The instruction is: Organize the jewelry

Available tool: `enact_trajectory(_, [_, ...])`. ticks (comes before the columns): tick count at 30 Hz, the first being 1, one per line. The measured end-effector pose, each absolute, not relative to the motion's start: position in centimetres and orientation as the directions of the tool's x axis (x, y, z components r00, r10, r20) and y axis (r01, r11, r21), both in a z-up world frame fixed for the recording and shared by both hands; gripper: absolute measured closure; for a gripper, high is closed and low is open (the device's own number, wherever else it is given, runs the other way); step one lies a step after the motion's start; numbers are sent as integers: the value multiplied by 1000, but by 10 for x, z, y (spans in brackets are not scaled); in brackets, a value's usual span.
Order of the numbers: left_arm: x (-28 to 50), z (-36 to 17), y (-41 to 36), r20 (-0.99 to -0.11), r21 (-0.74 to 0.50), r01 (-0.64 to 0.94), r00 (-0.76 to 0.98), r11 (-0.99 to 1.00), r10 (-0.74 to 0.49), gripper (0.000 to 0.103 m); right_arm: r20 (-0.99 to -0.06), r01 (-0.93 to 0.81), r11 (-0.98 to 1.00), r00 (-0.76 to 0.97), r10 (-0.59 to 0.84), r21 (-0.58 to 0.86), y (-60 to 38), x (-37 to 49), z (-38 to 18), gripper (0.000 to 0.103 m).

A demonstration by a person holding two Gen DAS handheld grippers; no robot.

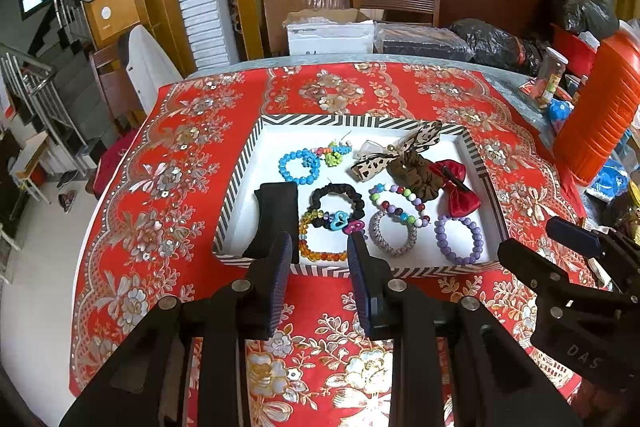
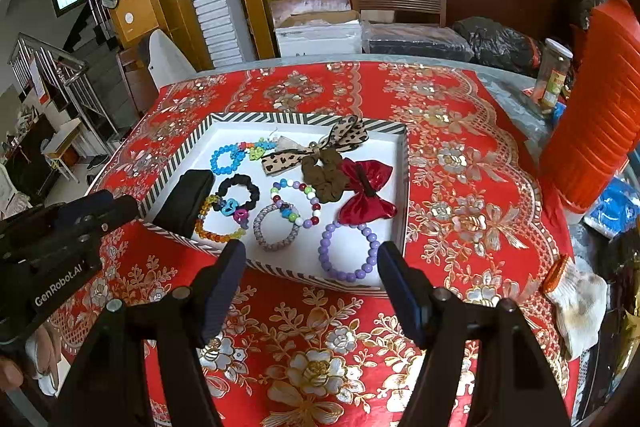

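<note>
The striped tray [image 1: 240, 187] sits on the red-clothed desk [image 1: 320, 347], just ahead of both claws. The left claw [image 1: 318, 259] is partly open and empty, its tips over the near rim, with the amber bead bracelet [image 1: 320, 255] right beyond them. The right claw [image 2: 312, 263] stands wide and empty, with the purple bead bracelet [image 2: 348, 251] between and just past its tips. Both bracelets look light, probably elastic, with hard, slippery beads; pinching across one side of the ring should hold best. The red bow [image 2: 366, 197], farther off, is soft and would squash.
</note>
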State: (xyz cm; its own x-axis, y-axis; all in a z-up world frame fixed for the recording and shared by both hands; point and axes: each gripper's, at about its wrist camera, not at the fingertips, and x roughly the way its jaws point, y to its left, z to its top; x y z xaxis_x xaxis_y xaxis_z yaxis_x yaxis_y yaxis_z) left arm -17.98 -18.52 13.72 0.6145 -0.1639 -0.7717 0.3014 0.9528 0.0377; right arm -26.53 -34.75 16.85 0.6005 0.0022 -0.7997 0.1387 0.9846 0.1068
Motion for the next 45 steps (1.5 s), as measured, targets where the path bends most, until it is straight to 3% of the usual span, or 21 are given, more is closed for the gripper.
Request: enact_trajectory(45, [-168, 127, -179, -780, 25, 319, 598, 947, -181, 76, -817, 130, 987, 577, 1, 93, -334, -251, 159, 32])
